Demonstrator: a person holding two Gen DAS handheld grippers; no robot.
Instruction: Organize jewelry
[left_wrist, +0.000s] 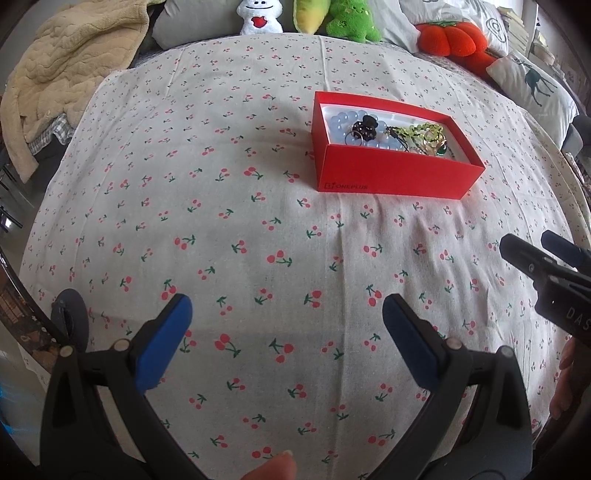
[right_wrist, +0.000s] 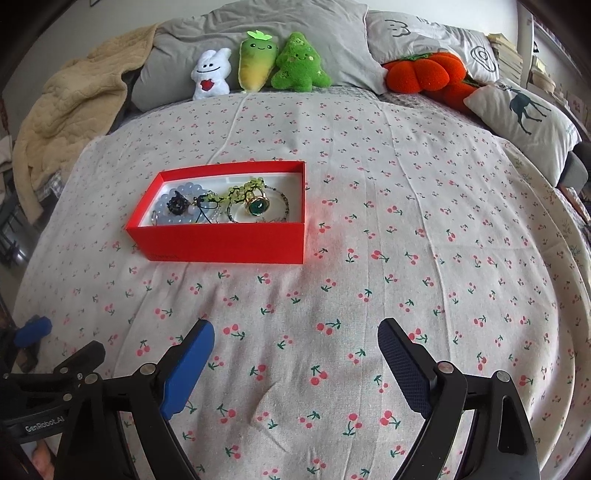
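A red open box (left_wrist: 391, 173) (right_wrist: 221, 242) stands on the cherry-print cloth. It holds a pale blue bead bracelet (left_wrist: 341, 122) (right_wrist: 166, 214), a black bead piece (left_wrist: 367, 125) (right_wrist: 177, 203), green beads (left_wrist: 417, 130) (right_wrist: 240, 190) and a gold ring with a green stone (right_wrist: 258, 205). My left gripper (left_wrist: 288, 314) is open and empty, well short of the box. My right gripper (right_wrist: 295, 339) is open and empty, in front of the box and to its right. The right gripper also shows at the right edge of the left wrist view (left_wrist: 546, 254).
Plush toys (right_wrist: 258, 66) and grey pillows (right_wrist: 207, 33) line the far end of the bed. An orange plush (right_wrist: 424, 72) and a deer-print pillow (right_wrist: 524, 110) lie at the far right. A beige blanket (right_wrist: 66, 96) is heaped at the far left.
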